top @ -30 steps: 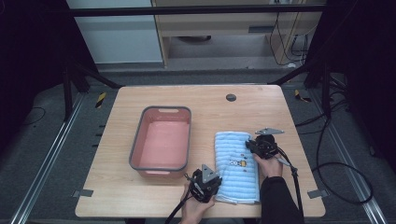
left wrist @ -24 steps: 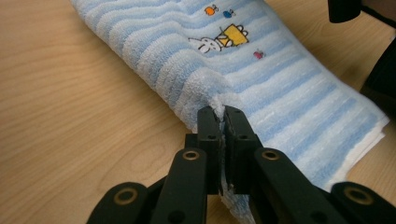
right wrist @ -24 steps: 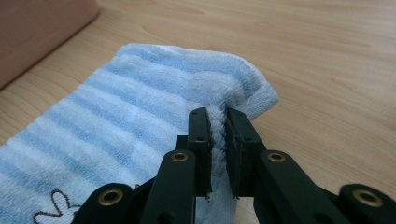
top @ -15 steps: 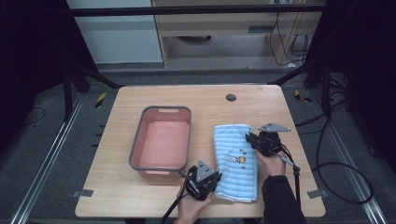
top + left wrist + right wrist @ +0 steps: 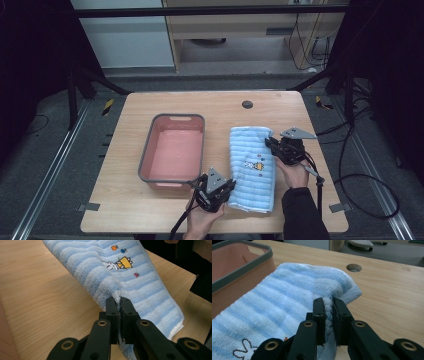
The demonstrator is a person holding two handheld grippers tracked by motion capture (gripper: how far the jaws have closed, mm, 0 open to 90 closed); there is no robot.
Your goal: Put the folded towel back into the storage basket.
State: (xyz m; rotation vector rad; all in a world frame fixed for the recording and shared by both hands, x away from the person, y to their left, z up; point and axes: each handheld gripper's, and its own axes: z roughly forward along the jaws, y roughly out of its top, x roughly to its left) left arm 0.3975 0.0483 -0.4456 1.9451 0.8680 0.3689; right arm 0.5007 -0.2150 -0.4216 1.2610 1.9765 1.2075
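1. Towel [image 5: 252,167], blue striped, lies lengthwise on the desk [image 5: 150,215], just right of the pink bin [image 5: 172,152]. Embroidered rabbit patch faces up near its middle.
2. Left gripper [image 5: 220,192] sits at the towel's near left corner. In the left gripper view its jaws are pressed together on a raised fold of terry, pinching the towel's edge [image 5: 117,293]. The cloth lifts off the desk there, so the grip looks secure.
3. Right gripper [image 5: 272,145] sits at the far right corner. In the right gripper view its jaws pinch a ridge of towel [image 5: 327,302]; the corner puckers beyond the tips.
4. Holding two diagonal corners likely serves to lift the towel with some control, for a fold or a carry toward the bin.
5. Bin stands empty, open side up, close by: a ready place for the towel, in my judgement.
6. Round hole [image 5: 247,104] in the desk lies well beyond the towel, out of the way.
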